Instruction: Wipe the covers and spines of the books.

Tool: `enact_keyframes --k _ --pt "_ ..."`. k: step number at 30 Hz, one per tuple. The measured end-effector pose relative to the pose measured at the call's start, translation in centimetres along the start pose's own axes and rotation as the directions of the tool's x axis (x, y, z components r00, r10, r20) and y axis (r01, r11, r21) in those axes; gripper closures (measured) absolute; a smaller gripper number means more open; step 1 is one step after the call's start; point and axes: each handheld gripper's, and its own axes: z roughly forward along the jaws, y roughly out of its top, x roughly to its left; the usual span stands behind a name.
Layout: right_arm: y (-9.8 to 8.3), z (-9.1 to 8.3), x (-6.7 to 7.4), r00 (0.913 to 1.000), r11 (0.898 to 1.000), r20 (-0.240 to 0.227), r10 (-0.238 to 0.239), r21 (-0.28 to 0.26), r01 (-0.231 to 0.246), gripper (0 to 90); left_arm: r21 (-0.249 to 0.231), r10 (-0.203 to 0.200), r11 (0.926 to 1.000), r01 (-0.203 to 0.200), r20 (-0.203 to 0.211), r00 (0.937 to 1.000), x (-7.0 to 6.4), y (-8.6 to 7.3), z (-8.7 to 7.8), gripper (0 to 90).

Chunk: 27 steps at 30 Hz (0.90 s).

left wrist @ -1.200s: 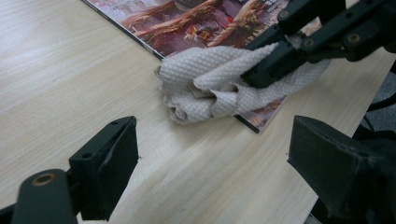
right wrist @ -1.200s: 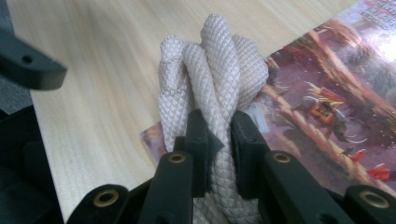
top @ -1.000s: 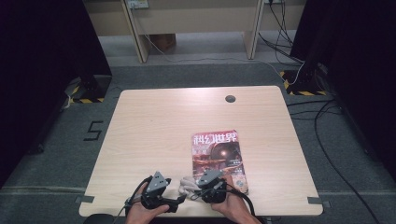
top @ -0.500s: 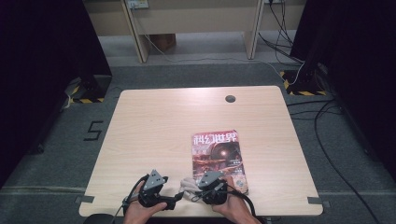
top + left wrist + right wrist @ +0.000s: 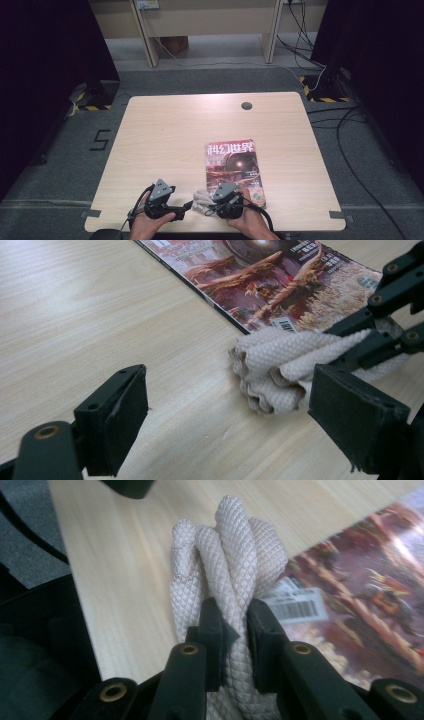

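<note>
High view, table: the pale wooden table (image 5: pixel 165 145) is bare across its far and left parts, with a small dark grommet hole (image 5: pixel 246 106) near the far edge; that is where the free room lies.
High view, magazine: a magazine (image 5: pixel 232 167) lies flat right of centre, its near edge close to the table's near edge, its right side clear of the table's right edge.
High view, grippers: the left gripper (image 5: pixel 184 206) and right gripper (image 5: pixel 204 200) sit side by side at the near edge, each in 1 hand, their tips pointing toward each other.
High view, cloth: a white cloth (image 5: pixel 201 199) shows between the 2 tools, just beside the magazine's near left corner.
Left gripper view, tool: the left gripper (image 5: pixel 227 412) has its 2 jaws spread wide, bare table between them, holding nothing.
Left gripper view, cloth: the bunched cloth (image 5: pixel 280 365) rests on the table, overlapping the magazine (image 5: pixel 280 280) at its corner; the left gripper's right pad is just beside it, whether touching I cannot tell.
Right gripper view, tool: the right gripper (image 5: pixel 234 622) is nearly closed, pinching the folded cloth (image 5: pixel 225 555) tight.
Right gripper view, edges: the cloth stands up from the jaws; the magazine (image 5: pixel 370 585), barcode visible, lies to its right and the table's edge to its left.
</note>
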Motion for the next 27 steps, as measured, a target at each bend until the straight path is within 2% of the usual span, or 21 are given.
enact_keyframes --k 3,7,14,17,22,27 --pt "0.2 0.2 0.3 0.9999 1.000 -0.011 -0.012 0.003 0.012 79.4 0.001 0.001 1.0000 -0.001 0.002 1.0000 0.0 0.0 0.0 15.6" --pt "0.1 0.1 -0.1 0.9999 1.000 -0.009 0.005 -0.001 -0.005 79.3 0.002 0.003 1.0000 -0.003 0.005 1.0000 -0.1 0.0 0.0 15.7" --pt "-1.1 -1.2 -2.5 0.9963 0.997 0.047 0.072 0.000 -0.072 79.3 0.008 0.009 0.9999 -0.009 0.008 0.9999 -0.2 -0.1 0.1 15.6" --pt "-1.6 -1.5 -3.2 0.9935 0.995 0.052 0.101 -0.009 -0.100 79.2 0.010 0.012 0.9999 -0.012 0.010 0.9999 -0.4 -0.1 0.2 15.6" --pt "-2.3 -2.2 -3.9 0.9895 0.993 0.082 0.118 -0.007 -0.118 79.2 0.015 0.019 0.9997 -0.019 0.010 0.9998 -0.5 -0.1 0.4 15.6" --pt "-3.2 -3.1 -4.9 0.9814 0.990 0.127 0.144 -0.009 -0.144 79.2 0.026 0.027 0.9993 -0.028 0.015 0.9995 -0.8 -0.1 0.8 15.7"
